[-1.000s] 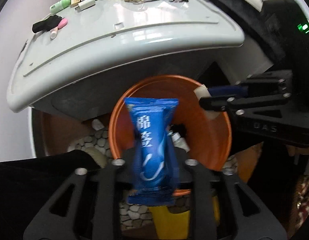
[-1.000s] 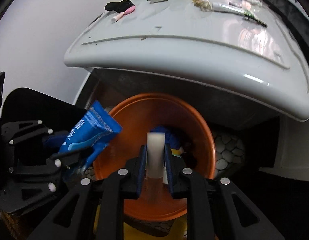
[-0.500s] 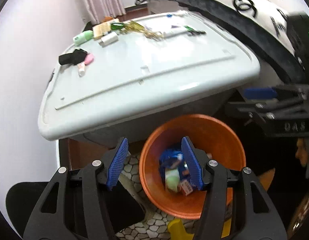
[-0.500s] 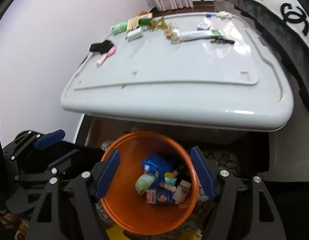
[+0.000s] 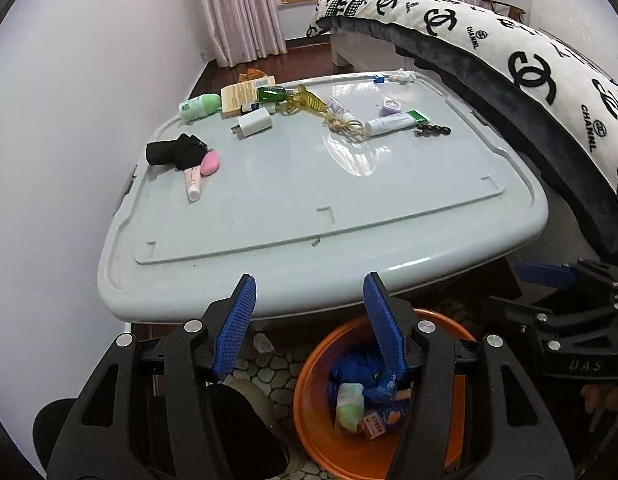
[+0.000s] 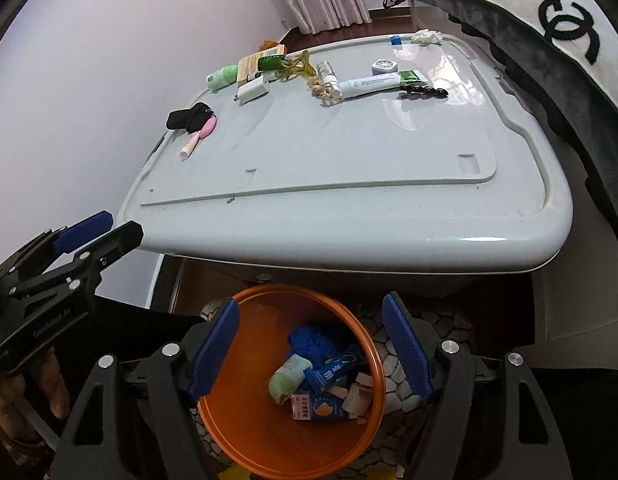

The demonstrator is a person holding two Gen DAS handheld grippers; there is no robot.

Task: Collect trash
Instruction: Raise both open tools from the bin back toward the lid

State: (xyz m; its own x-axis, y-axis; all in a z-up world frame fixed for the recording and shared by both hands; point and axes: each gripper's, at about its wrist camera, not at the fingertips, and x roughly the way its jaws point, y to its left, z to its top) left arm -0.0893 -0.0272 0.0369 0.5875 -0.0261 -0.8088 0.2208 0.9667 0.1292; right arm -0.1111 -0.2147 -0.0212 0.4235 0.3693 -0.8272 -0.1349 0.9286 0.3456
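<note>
An orange trash bin (image 5: 309,396) (image 6: 229,432) stands on the floor below the front edge of a pale grey table (image 5: 309,200) (image 6: 349,184). In it lie a blue wrapper (image 6: 333,372), a small green-capped bottle (image 6: 287,376) (image 5: 349,404) and a small carton (image 6: 317,406). My left gripper (image 5: 309,316) is open and empty above the bin's left rim. My right gripper (image 6: 311,340) is open and empty over the bin. Each gripper shows in the other's view, the left gripper (image 6: 89,232) and the right gripper (image 5: 549,276).
At the table's far side lie a white tube (image 5: 393,122), a green bottle (image 5: 199,106), a white charger (image 5: 255,122), a black pouch (image 5: 171,152), a pink tube (image 5: 193,178) and black beads (image 5: 431,131). A black-and-white cushion (image 5: 529,60) borders the right side. Pebble-pattern floor surrounds the bin.
Both grippers opened and let go: the blue wrapper from the left and the small bottle from the right now lie in the bin. Both grippers then rose and pulled back.
</note>
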